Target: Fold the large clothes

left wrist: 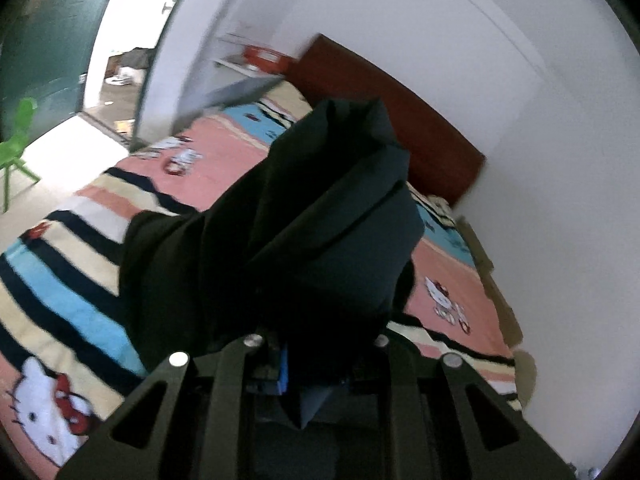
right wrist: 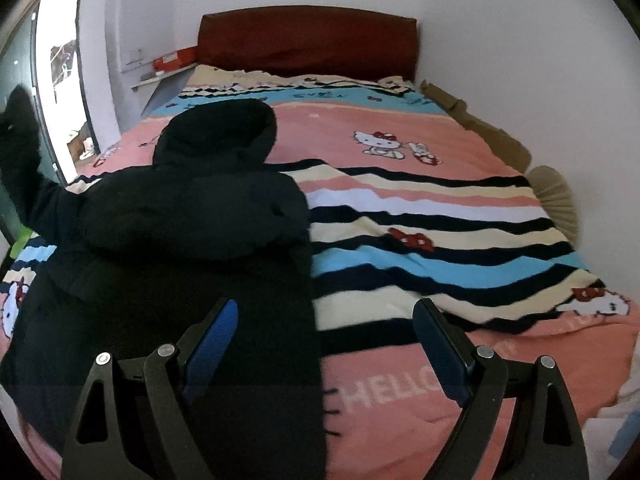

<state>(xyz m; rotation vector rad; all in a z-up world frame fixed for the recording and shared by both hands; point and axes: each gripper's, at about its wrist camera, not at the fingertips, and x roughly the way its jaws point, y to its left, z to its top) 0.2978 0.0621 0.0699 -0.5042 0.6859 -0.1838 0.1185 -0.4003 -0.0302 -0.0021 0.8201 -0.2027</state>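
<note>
A large black hooded coat lies on the left half of the bed, hood toward the headboard, its right side folded over. My left gripper is shut on a bunched part of the coat, probably a sleeve, and holds it up above the bed; the fabric hides the fingertips. In the right wrist view this raised part shows at the far left. My right gripper is open and empty, low over the coat's lower edge near the foot of the bed.
The bed has a striped pink Hello Kitty cover and a dark red headboard. White walls close in on the right and behind. A shelf with an orange box is left of the headboard. A green chair stands by the open doorway.
</note>
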